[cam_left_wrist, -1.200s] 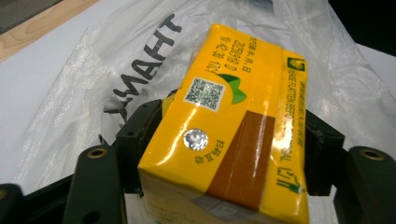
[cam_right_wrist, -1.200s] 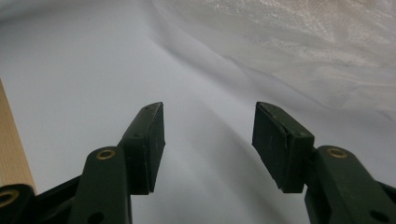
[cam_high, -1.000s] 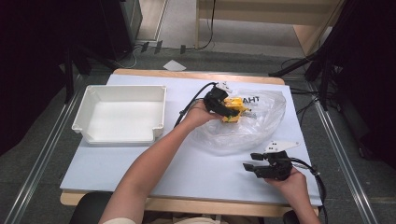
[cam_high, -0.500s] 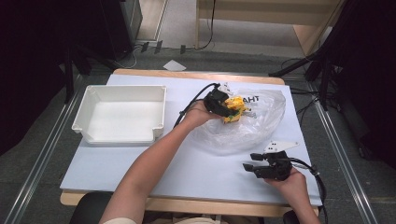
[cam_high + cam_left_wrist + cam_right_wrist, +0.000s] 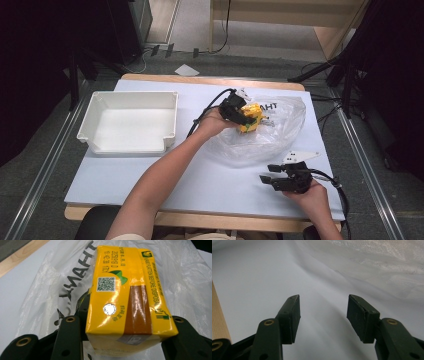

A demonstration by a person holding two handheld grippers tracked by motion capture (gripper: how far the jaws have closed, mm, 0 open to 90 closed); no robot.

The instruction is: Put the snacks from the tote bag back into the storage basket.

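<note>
A yellow drink carton [image 5: 127,295] is being clamped between the jaws of the left gripper [image 5: 239,111], which have just been closing onto it; in the left gripper view the black jaws are being pressed against the carton's two long sides. The carton is being held over the clear plastic bag [image 5: 270,135], which is lying crumpled on the right half of the white table [image 5: 150,175], its black lettering being shown just beside the carton. The left forearm is being stretched diagonally across the table from the near edge.

The right gripper [image 5: 280,180] is being held near the table's front right corner, close to the bag's near edge, with its jaws being kept apart and nothing between them; bare table is being seen past them in the right gripper view.

A white tray [image 5: 90,120] is sitting empty on the table's left side, well apart from both grippers.
</note>
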